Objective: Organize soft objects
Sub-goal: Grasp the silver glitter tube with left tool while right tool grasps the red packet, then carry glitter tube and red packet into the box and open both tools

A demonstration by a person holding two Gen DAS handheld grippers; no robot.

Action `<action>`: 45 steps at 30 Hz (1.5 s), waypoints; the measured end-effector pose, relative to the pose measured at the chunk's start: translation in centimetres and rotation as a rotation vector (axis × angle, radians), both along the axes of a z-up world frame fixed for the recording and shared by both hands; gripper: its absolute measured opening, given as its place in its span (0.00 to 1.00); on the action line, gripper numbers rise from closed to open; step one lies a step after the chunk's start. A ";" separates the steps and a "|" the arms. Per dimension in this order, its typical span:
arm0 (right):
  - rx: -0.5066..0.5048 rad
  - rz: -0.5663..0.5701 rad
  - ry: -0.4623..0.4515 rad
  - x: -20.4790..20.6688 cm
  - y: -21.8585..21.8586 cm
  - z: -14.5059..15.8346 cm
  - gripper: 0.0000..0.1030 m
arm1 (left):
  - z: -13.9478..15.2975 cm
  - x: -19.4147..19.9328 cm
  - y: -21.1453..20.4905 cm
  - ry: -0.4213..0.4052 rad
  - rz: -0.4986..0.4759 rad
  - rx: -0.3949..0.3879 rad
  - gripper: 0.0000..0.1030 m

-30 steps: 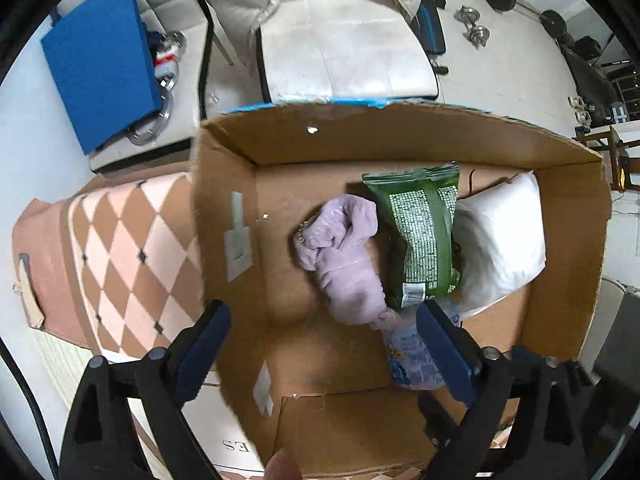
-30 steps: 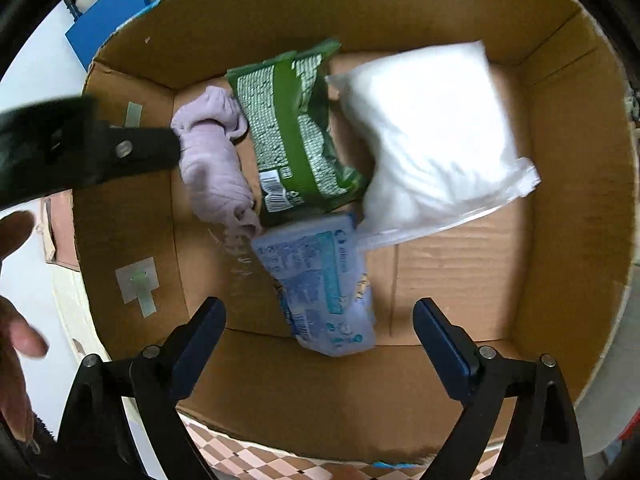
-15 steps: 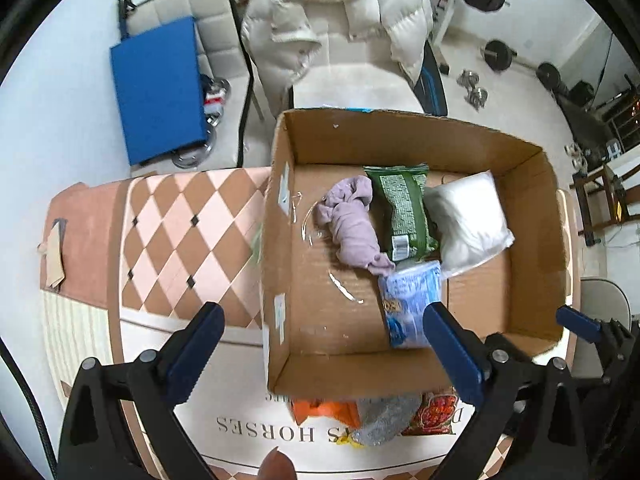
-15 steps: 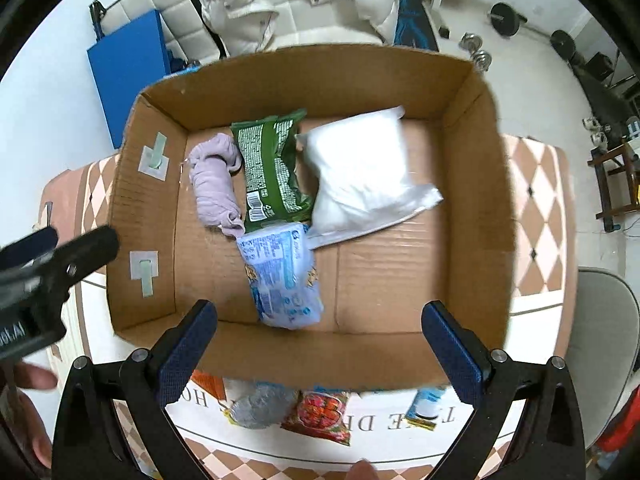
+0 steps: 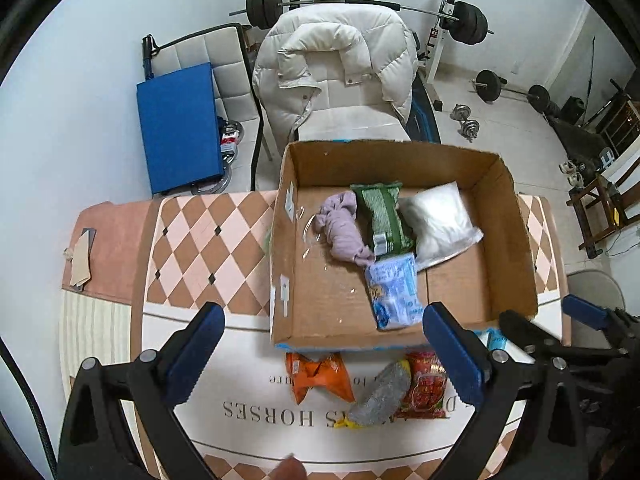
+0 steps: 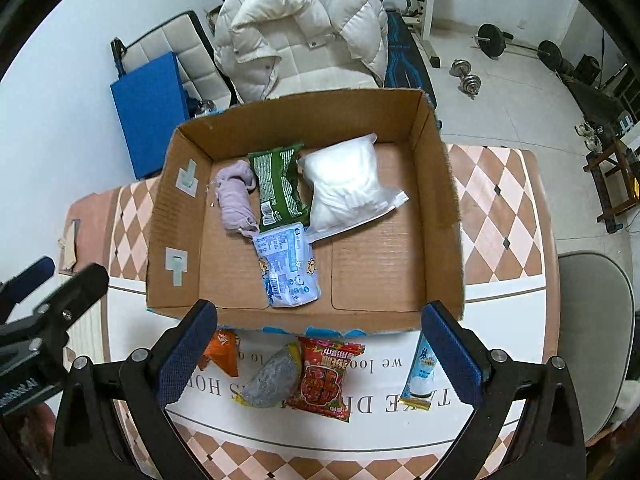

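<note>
An open cardboard box [image 5: 516,216] [image 6: 440,184] stands on the table. In it lie a lilac cloth [image 5: 340,228] [image 6: 236,200], a green packet [image 5: 384,216] [image 6: 278,188], a white bag [image 5: 438,220] [image 6: 348,184] and a pale blue packet [image 5: 394,292] [image 6: 288,268]. In front of the box lie an orange packet [image 5: 316,374] [image 6: 224,352], a grey pouch [image 5: 380,394] [image 6: 272,380], a red packet [image 5: 424,384] [image 6: 324,380] and a small blue sachet [image 6: 420,372]. My left gripper [image 5: 324,354] and right gripper [image 6: 320,348] are both open and empty, held above the table's front.
The table [image 5: 192,248] has a checked cloth and a white centre with lettering. Behind it stands a chair with a white puffer jacket [image 5: 340,64], a blue pad [image 5: 180,124] and weights on the floor. A grey chair [image 6: 592,320] is at the right.
Both grippers have pulled up and back from inside the box to above the table's front. The packets in front of the box have come into view.
</note>
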State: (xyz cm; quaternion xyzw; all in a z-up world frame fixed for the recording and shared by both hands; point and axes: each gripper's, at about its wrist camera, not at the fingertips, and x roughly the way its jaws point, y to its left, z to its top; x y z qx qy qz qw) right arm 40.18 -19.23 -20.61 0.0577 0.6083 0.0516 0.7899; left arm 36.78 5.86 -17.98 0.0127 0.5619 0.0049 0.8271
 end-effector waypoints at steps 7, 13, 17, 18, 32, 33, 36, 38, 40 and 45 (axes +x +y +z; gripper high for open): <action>0.090 -0.046 0.083 -6.8 -3.5 -4.1 0.96 | -9.2 -5.4 -2.5 0.177 -0.106 0.090 0.73; 0.127 -0.107 0.254 -9.5 -5.4 -11.5 0.74 | -19.0 -5.2 -7.5 0.396 -0.253 0.130 0.61; 0.122 -0.129 0.285 -10.3 -6.1 -13.3 0.74 | -22.3 -4.6 -9.9 0.462 -0.302 0.154 0.63; 0.119 -0.126 0.288 -10.2 -6.1 -13.5 0.74 | -22.8 -4.5 -10.1 0.474 -0.302 0.159 0.62; 0.095 -0.121 0.309 -8.5 -1.6 -18.2 0.74 | -23.8 -9.0 -0.4 0.563 0.129 -0.076 0.36; 0.077 -0.115 0.307 -8.2 -0.8 -18.7 0.74 | -23.7 -9.0 -0.3 0.562 0.138 -0.083 0.36; 0.024 -0.081 0.322 -7.5 0.9 -20.4 0.52 | -23.6 -9.3 -0.1 0.557 0.158 -0.083 0.35; 0.017 -0.055 0.326 -8.0 1.5 -20.6 0.47 | -23.4 -10.4 0.5 0.556 0.164 -0.096 0.35; -0.036 -0.016 0.325 -8.9 1.6 -20.2 0.46 | -23.1 -11.8 0.0 0.560 0.158 -0.111 0.35; -0.043 0.073 0.428 -14.5 0.0 -21.0 0.46 | -23.3 -14.1 -1.7 0.570 0.125 -0.106 0.35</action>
